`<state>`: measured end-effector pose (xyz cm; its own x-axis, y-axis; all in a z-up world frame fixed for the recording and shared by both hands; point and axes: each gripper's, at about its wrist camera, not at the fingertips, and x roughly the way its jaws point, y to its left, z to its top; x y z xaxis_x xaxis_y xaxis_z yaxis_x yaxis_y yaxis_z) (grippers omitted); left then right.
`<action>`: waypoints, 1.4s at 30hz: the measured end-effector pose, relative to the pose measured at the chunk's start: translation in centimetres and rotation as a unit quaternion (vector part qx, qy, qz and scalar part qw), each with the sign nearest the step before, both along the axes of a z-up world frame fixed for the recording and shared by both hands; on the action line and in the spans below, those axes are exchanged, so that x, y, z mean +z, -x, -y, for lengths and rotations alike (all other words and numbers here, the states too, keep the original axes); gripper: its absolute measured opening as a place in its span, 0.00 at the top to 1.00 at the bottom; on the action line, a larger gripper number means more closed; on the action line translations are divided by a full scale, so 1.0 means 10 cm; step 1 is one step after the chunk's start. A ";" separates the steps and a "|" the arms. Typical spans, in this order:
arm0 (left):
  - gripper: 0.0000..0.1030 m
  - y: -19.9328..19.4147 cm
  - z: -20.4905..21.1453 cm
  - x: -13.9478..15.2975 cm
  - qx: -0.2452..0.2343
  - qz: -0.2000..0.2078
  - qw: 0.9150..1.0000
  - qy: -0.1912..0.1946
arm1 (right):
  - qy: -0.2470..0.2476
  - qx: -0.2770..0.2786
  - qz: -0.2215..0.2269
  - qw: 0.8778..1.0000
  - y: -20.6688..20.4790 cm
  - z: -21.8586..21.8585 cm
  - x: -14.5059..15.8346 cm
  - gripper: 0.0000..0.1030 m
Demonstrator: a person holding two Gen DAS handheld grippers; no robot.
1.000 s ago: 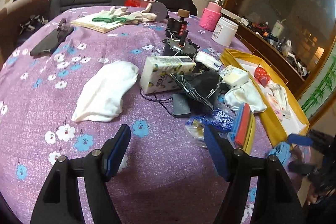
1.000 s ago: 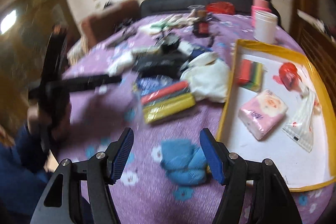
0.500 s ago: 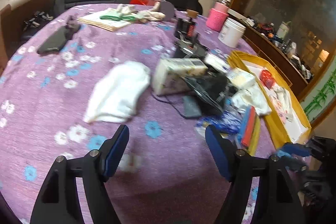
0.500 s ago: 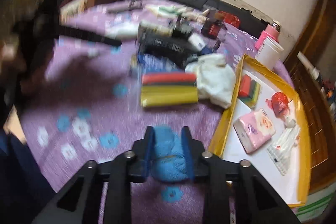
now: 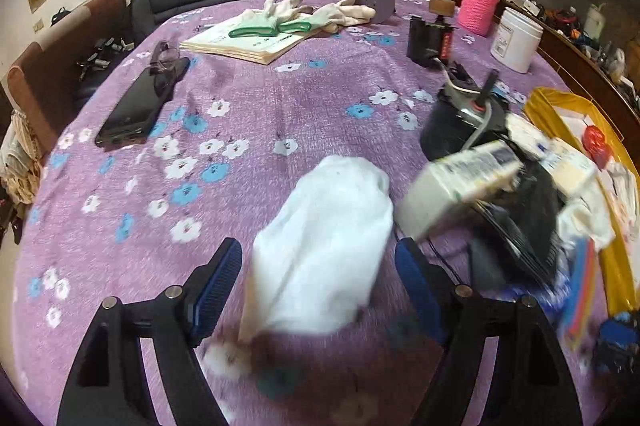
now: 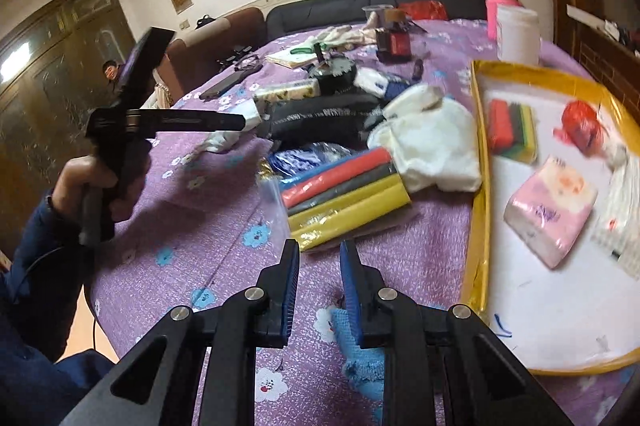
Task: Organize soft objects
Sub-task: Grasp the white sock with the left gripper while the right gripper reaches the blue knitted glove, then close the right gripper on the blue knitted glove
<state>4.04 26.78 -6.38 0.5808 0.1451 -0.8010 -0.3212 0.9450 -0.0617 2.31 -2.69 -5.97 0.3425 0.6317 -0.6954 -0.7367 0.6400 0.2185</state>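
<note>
Spread wide, the left gripper hangs above the purple flowered tablecloth, its blue pads on either side of a crumpled white cloth without touching it. Just right of the cloth lies a blurred pale tissue pack, beside a black pouch.

From the right wrist, the right gripper has its jaws pressed close together; a fuzzy blue cloth sits low between and under the fingers, though whether they pinch it is unclear. Right of it lies a yellow-rimmed white tray holding a pink tissue pack.
</note>
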 end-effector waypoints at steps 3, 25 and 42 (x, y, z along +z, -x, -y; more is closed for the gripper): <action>0.54 -0.08 -0.04 -0.07 0.009 -0.001 1.000 0.003 | 0.002 0.003 -0.001 1.000 -0.01 -0.01 -0.01 0.78; 0.88 0.19 -0.08 0.20 0.003 0.099 0.995 0.028 | 0.171 0.088 0.083 0.978 0.18 -0.07 0.09 0.33; 0.88 0.23 0.00 0.24 -0.016 0.111 0.993 0.021 | 0.105 0.069 0.065 0.990 -0.07 -0.06 0.36 0.65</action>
<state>1.78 26.76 -4.02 0.7474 0.0918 -0.6580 -0.2643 0.9498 -0.1677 2.98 -2.14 -2.41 0.3589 0.5244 -0.7722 -0.8334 0.5525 -0.0122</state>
